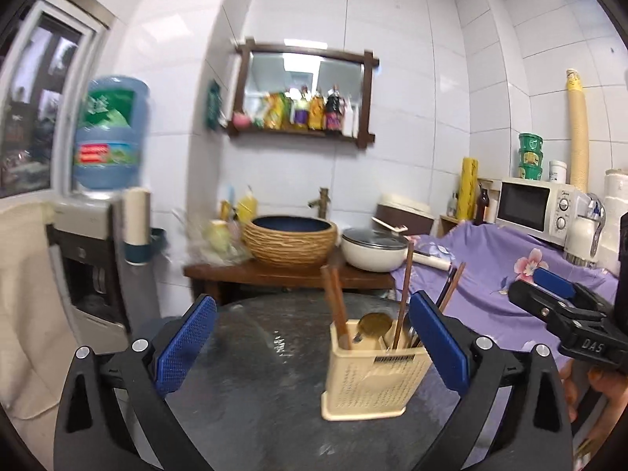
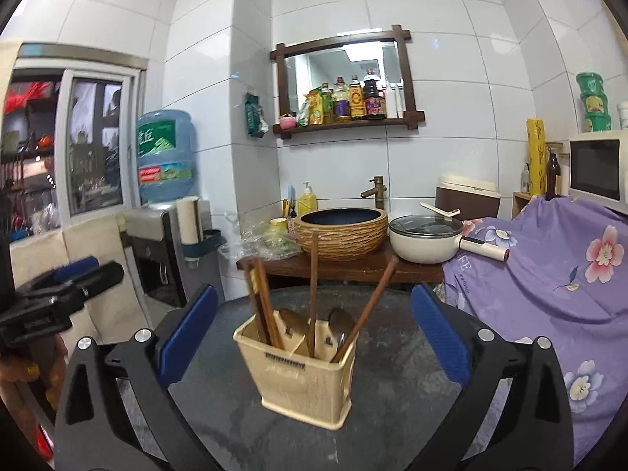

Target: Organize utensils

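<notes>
A cream plastic utensil holder (image 1: 373, 380) stands upright on a dark round table (image 1: 259, 373). It holds brown wooden chopsticks (image 1: 335, 306) and metal spoons (image 1: 373, 324). My left gripper (image 1: 312, 349) is open and empty, its right pad close beside the holder. In the right wrist view the holder (image 2: 306, 380) sits between my right gripper's (image 2: 314, 345) open pads, with chopsticks (image 2: 314, 286) sticking up and spoons (image 2: 339, 322) inside. The right gripper is empty. The other gripper shows at each view's edge.
Behind the table stands a wooden counter with a woven basin (image 2: 340, 231) and a white pot (image 2: 426, 241). A purple floral cloth (image 2: 549, 286) covers furniture at the right, with a microwave (image 1: 530, 206). A water dispenser (image 2: 165, 251) stands at the left.
</notes>
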### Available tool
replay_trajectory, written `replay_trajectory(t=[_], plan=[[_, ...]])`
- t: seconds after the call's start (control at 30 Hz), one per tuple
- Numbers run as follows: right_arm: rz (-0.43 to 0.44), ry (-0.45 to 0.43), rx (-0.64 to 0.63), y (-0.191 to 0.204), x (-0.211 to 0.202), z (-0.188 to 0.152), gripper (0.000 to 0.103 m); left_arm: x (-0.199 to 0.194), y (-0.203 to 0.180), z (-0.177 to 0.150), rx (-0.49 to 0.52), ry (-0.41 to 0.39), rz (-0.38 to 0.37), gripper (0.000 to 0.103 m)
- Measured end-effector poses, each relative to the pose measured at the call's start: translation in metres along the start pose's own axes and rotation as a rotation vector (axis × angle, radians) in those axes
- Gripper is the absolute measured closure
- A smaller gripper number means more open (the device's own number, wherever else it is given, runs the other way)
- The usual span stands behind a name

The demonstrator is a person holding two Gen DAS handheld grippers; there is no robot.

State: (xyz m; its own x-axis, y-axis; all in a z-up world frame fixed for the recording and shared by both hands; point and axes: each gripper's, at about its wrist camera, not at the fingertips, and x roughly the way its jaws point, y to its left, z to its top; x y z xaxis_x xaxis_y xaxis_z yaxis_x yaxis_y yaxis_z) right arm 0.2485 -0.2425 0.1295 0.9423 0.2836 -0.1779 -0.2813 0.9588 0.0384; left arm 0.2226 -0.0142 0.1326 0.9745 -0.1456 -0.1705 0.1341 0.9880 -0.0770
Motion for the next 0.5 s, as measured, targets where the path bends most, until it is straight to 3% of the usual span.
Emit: replay_trajectory(t=[0.2, 0.33, 0.5], plan=[[-0.011, -0.016, -0.058, 0.033, -0.057, -0.069, 0.006, -0.047, 0.01, -0.056, -0.026, 0.021, 0.047, 0.006], [-0.014, -0.001, -0.055, 0.054, -0.09, -0.109, 0.006, -0.073, 0.006, -0.094, -0.016, 0.109, 0.053, 0.006], [-0.047, -0.005, -0.054, 0.072, -0.128, -0.141, 0.006, -0.105, -0.004, -0.127, 0.002, 0.135, 0.087, 0.006]])
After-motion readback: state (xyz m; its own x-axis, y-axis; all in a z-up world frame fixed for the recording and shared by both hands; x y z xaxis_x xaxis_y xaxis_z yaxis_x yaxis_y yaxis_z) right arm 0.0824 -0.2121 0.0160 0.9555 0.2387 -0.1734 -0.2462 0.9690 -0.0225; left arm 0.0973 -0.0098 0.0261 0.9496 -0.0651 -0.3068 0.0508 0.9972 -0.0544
